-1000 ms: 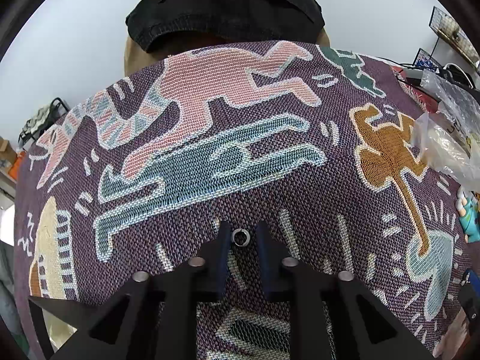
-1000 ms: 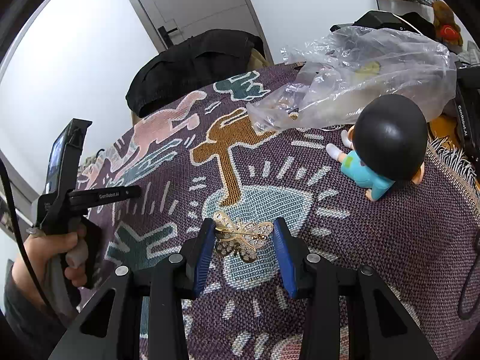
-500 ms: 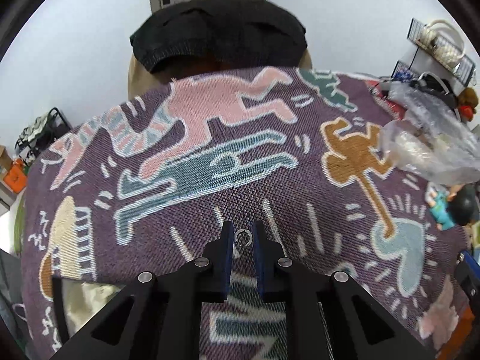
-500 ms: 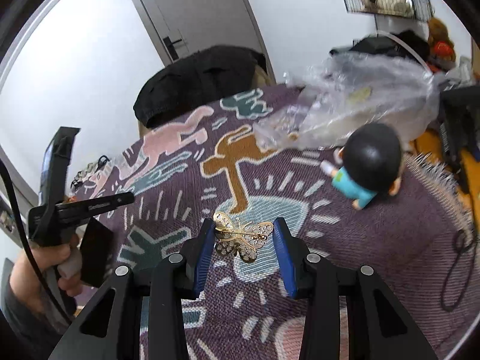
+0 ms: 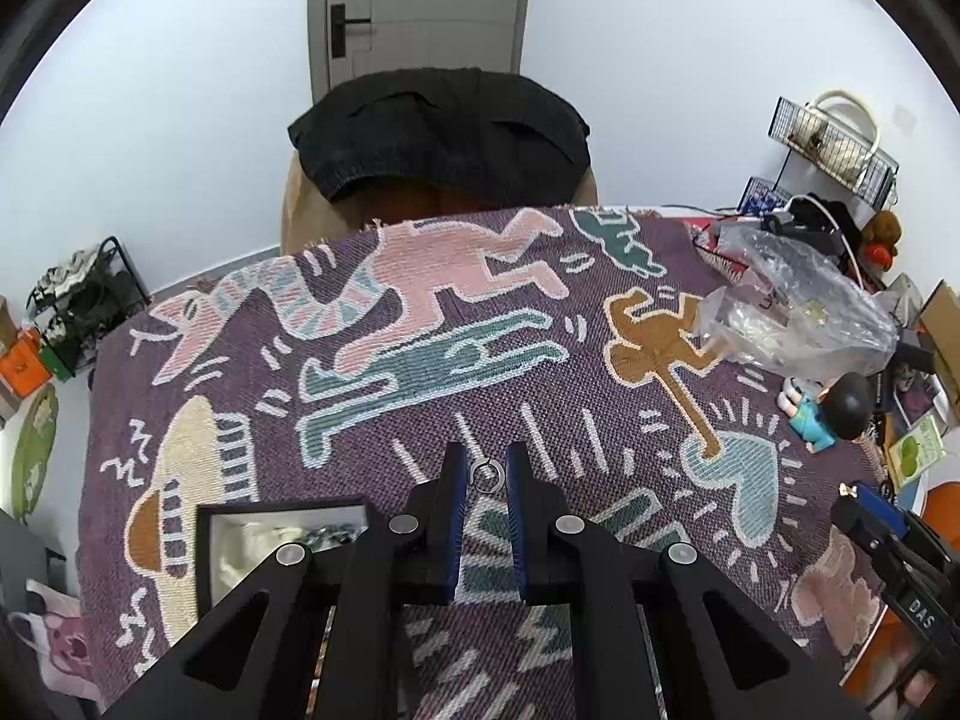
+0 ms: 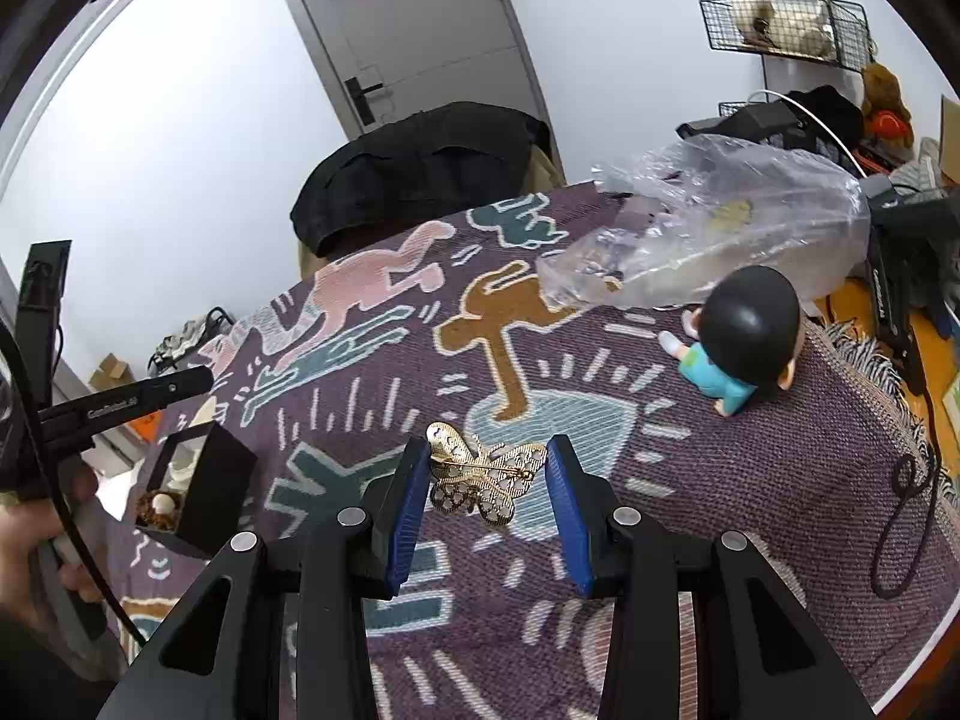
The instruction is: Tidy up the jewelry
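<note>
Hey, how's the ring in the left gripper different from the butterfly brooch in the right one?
The ring is a small plain silvery band; the butterfly brooch is gold, much broader, with pierced filigree wings. The left gripper is nearly closed on the ring; the right gripper stands far wider across the brooch. The ring shows an open hoop; the brooch shows a pin bar across its back. Both are held above the patterned blanket.

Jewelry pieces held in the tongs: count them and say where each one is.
2. A small silver ring sits between the left tongs; a gold butterfly brooch is pinched in the right tongs. More pieces may lie hidden in the black jewelry box.
</note>
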The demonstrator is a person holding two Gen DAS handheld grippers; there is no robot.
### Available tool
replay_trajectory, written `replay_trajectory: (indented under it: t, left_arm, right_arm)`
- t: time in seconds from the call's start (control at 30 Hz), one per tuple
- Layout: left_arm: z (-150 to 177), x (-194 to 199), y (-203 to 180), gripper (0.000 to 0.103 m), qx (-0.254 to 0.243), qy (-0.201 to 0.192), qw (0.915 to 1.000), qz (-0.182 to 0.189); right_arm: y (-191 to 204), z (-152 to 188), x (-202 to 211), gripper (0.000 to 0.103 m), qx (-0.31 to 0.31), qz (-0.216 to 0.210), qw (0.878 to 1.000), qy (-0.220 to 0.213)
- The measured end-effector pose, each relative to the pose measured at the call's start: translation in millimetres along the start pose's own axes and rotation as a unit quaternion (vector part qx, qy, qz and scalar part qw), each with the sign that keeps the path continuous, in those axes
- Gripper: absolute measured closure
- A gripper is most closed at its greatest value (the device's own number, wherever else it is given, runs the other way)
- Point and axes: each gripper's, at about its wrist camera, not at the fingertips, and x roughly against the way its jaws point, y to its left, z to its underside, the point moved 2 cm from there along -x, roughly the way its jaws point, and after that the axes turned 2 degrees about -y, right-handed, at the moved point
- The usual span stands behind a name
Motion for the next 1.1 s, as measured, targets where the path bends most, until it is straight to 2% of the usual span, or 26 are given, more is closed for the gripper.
replay_trajectory:
  t: [0.43,0.97,1.1]
  left_arm:
    - [16.2,39.1,37.4,0.089,0.021,-0.025,0.9994,0.010]
    - [37.9,25.1,93.1,0.089,0.074,-0.008,0.9972,0.004]
    - [42.1,20.5,103.4,0.086,0.087,0.008,0.9958,0.027]
  right_arm:
    - [36.3,-1.1,6.3,0.063,0.023,-0.014,1.000,-0.005]
    - [90.8,3.0,-15.1,0.063,0.058,-0.038,0.997,0.017]
    - [108.5,5.2,-25.4,0.063,0.066,-0.047,0.996,0.026]
